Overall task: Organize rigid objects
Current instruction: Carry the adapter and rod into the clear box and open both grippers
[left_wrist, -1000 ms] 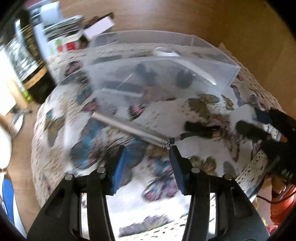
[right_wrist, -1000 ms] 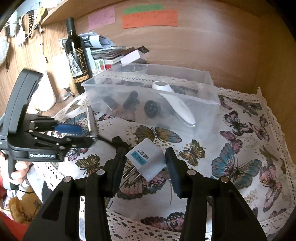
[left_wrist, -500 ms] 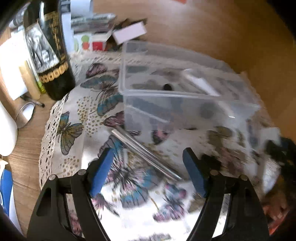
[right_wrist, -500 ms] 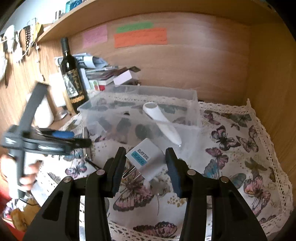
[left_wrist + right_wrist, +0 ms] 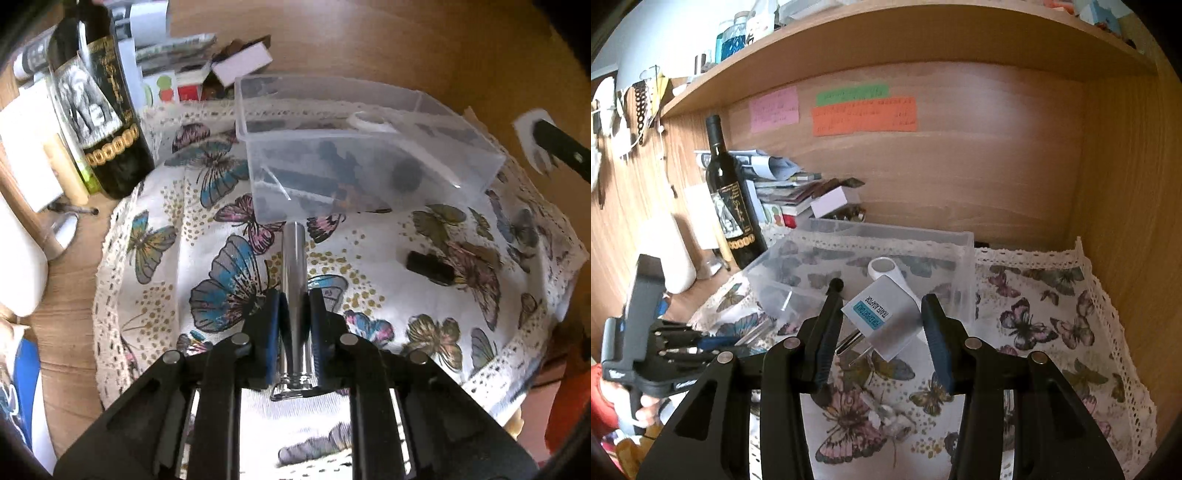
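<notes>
Left wrist view is showing the left hand-held gripper point(image 5: 295, 306) now pinching the metal cylinder point(image 5: 294, 266), its blue pads pressed against both sides; half a second ago the jaws were spread wide with the cylinder lying diagonally between them on the butterfly tablecloth point(image 5: 369, 288). The cylinder is pointing straight at the clear plastic bin point(image 5: 354, 147), its far end just in front of the bin's near wall. A small black cylindrical piece point(image 5: 430, 267) is lying on the cloth in front of the bin, off to the right. A wine bottle point(image 5: 99, 107) is standing left of the bin.

Right wrist view is showing the right hand-held gripper point(image 5: 882, 325) gripping the white travel adapter point(image 5: 886, 321), prongs toward the camera, now higher and closer over the bin's point(image 5: 964, 266) near edge than before. A white handled device point(image 5: 882, 269) is lying inside the bin.
</notes>
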Demonstrator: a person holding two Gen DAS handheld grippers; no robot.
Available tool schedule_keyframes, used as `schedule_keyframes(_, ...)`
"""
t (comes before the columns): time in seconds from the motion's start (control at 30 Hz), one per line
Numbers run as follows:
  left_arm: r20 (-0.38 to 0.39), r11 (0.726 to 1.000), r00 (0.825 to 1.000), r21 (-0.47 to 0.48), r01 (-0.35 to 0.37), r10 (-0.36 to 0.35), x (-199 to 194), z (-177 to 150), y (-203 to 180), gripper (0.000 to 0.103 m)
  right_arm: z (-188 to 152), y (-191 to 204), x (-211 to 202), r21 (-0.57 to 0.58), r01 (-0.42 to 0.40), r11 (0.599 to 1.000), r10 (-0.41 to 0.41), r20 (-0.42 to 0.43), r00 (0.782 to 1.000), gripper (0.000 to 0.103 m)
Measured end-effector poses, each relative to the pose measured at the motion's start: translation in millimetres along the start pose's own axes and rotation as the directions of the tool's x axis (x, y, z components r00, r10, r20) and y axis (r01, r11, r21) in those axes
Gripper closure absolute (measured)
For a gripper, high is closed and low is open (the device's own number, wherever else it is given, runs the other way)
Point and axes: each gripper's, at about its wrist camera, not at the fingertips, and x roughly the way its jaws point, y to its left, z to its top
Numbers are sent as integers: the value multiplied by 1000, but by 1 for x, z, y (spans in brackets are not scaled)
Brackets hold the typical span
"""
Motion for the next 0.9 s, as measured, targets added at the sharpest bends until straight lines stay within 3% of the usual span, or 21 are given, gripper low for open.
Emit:
schedule_keyframes(0.2, 82, 999, 996, 45, 22, -26, -31, 6, -11, 88, 14, 1, 0, -14, 15, 1000, -15, 25, 1000, 62)
schedule_keyframes(0.47, 183, 995, 980, 83, 63, -77, -67, 42, -24, 88, 39, -2, 4, -20, 19, 1000, -18, 60, 998, 62)
schedule_keyframes(0.63, 253, 995, 965, 83, 47, -66, -81, 68, -25, 88, 53, -5, 14, -31, 37, 999, -35, 65, 997, 62)
schedule_keyframes(0.9, 239, 999, 971, 28, 22, -28, -44, 109, -10, 88, 53, -14, 52, -35, 45, 998, -46, -24, 999, 62)
